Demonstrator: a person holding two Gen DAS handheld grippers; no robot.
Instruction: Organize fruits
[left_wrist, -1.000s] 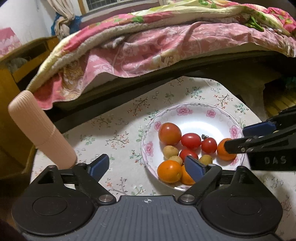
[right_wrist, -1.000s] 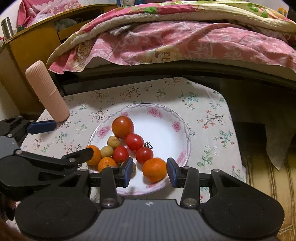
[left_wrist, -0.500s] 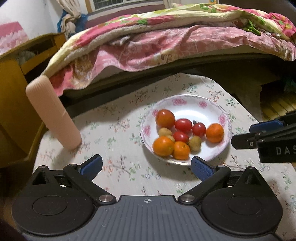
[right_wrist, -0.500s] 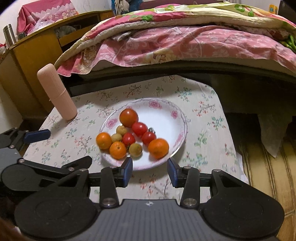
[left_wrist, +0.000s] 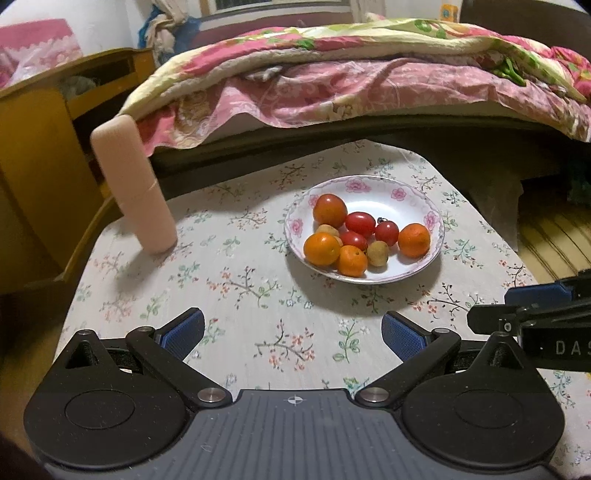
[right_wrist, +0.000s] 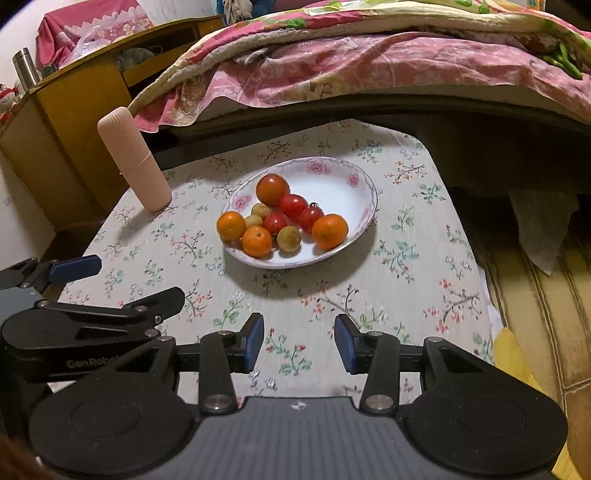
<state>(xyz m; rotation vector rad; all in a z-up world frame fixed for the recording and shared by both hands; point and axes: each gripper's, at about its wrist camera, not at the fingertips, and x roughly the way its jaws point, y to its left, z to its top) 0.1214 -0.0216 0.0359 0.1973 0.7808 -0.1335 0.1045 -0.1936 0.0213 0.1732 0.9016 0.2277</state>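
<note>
both hand-held grippers empty, open | plate (right_wrist: 364, 184): oranges (right_wrist: 330, 231), tomatoes (right_wrist: 272, 189)

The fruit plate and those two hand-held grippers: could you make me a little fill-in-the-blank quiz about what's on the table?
1. All the fruit lies on a flowered ____ with a pink-rose rim.
2. The oranges on it number ____.
3. The tall pink cylinder stands ____ the plate, not on it.
4. The left hand-held gripper and the right hand-held gripper both hold ____.

Missing words: plate; three; beside; nothing
</note>
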